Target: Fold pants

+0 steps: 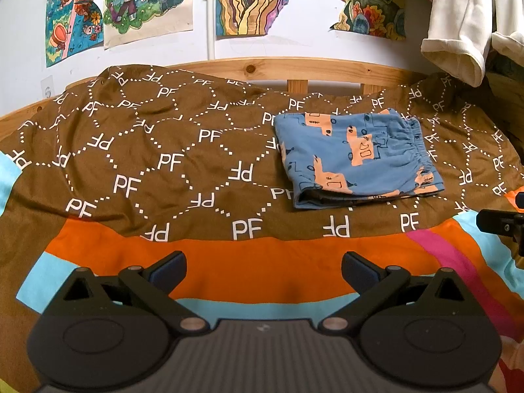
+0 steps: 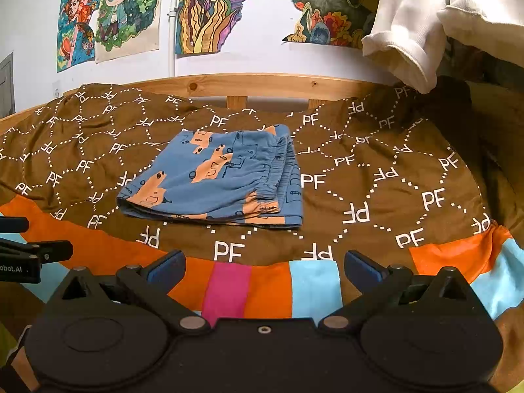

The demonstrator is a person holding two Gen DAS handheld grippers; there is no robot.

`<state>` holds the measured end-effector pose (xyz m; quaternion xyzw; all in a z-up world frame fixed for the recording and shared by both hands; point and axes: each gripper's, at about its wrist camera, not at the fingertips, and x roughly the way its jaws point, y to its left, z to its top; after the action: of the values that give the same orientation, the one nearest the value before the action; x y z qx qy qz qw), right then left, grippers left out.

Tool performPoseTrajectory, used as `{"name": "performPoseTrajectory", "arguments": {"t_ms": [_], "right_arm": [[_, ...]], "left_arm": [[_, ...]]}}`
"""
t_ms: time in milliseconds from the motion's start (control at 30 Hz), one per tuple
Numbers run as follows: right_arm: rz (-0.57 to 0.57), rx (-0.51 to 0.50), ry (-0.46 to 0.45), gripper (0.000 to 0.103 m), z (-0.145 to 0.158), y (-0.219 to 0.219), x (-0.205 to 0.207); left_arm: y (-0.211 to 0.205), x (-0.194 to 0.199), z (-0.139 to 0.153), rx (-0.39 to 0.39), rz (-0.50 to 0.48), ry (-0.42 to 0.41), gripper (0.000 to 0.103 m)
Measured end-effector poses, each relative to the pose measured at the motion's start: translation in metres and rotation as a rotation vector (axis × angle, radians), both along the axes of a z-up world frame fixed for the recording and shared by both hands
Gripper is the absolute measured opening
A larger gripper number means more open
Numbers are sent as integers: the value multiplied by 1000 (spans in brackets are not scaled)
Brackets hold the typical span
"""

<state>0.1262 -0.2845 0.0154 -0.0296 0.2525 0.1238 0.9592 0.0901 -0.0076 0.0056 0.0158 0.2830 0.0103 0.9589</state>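
Observation:
The blue pants with peach patches (image 1: 357, 157) lie folded into a compact stack on the brown "PF" bedspread (image 1: 147, 150), elastic waistband to the right. They also show in the right wrist view (image 2: 216, 180). My left gripper (image 1: 263, 270) is open and empty, held back over the orange stripe, well short of the pants. My right gripper (image 2: 264, 270) is open and empty, near the bedspread's front edge, in front of the pants. The right gripper's tip shows at the left wrist view's right edge (image 1: 497, 226); the left gripper shows at the right wrist view's left edge (image 2: 29, 252).
A wooden bed rail (image 1: 294, 68) runs behind the bedspread below a wall of colourful drawings (image 1: 249, 0). Cream clothes (image 1: 458, 32) hang at the upper right, also visible in the right wrist view (image 2: 412, 29). Orange, pink and light-blue stripes (image 2: 229, 288) border the near edge.

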Motion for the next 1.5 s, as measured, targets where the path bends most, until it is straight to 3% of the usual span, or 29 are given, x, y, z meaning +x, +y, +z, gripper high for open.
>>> {"name": "performPoseTrajectory", "arguments": {"t_ms": [1300,1500], "right_arm": [[2,5,7,102,-2,0,1],[3,6,12,102,-2,0,2]], "left_arm": [[2,0,-2,4,0,30,103],[-1,-1,1,7,-35,30,103]]}}
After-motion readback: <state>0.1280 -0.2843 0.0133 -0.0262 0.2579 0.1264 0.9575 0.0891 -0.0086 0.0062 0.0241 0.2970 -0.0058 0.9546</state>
